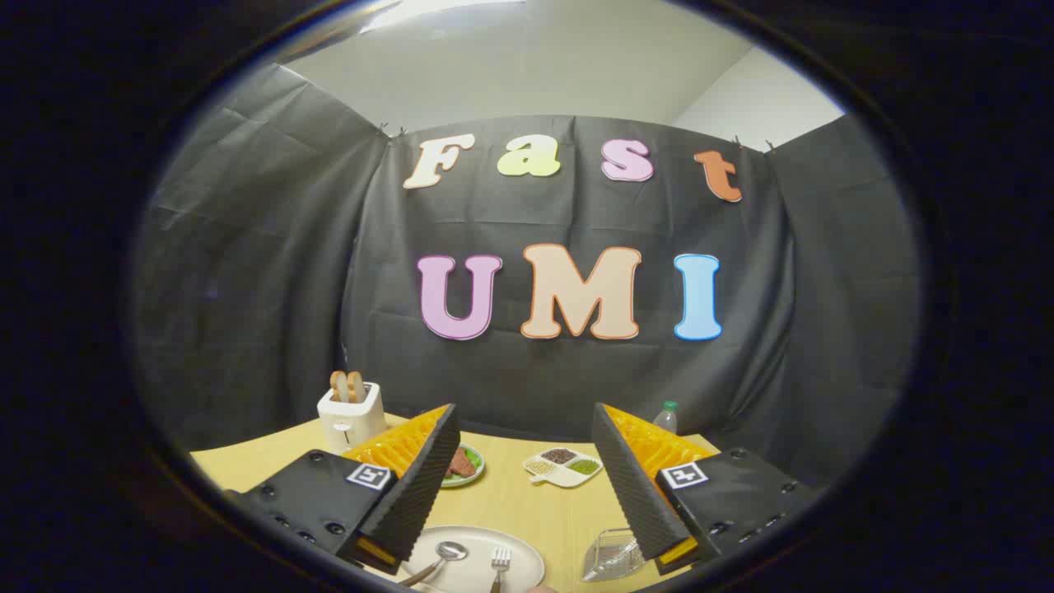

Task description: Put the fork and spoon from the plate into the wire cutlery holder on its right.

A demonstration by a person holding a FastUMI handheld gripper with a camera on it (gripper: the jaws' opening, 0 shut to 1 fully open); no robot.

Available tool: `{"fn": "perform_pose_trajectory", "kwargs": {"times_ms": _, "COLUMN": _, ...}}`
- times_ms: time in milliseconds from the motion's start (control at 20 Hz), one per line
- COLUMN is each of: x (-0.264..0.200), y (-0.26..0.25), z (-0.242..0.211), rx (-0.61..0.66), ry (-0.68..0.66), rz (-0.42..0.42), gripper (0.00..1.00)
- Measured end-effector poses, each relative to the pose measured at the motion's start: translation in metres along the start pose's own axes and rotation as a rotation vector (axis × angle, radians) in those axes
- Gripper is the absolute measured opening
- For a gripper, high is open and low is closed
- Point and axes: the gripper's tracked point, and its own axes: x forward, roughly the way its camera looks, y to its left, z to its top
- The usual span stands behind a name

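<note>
Two utensils, a spoon [449, 553] and a fork [500, 562], lie side by side on a white plate [527, 568] on the wooden surface [510, 494]. Above them the gripper [525, 461] hangs wide open, holding nothing. A wire cutlery holder [611, 556] sits just right of the plate.

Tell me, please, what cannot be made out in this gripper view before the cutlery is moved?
- Spoon and fork on the plate: handle ends cut off by the view's lower edge.
- Wire cutlery holder: partly behind one finger of the open gripper.
- Small food plate: partly behind the other finger.
- Divided dish: contents too small to identify.
</note>
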Motion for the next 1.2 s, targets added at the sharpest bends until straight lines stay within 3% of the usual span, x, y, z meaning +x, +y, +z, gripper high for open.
{"fn": "perform_pose_trajectory", "kwargs": {"times_ms": 750, "x": -0.007, "y": 0.0, "z": 0.005, "rx": 0.009, "ry": -0.013, "rz": 0.009, "gripper": 1.0}}
{"fn": "perform_pose_trajectory", "kwargs": {"times_ms": 1200, "x": -0.018, "y": -0.019, "z": -0.008, "rx": 0.026, "ry": 0.018, "rz": -0.052, "gripper": 1.0}}
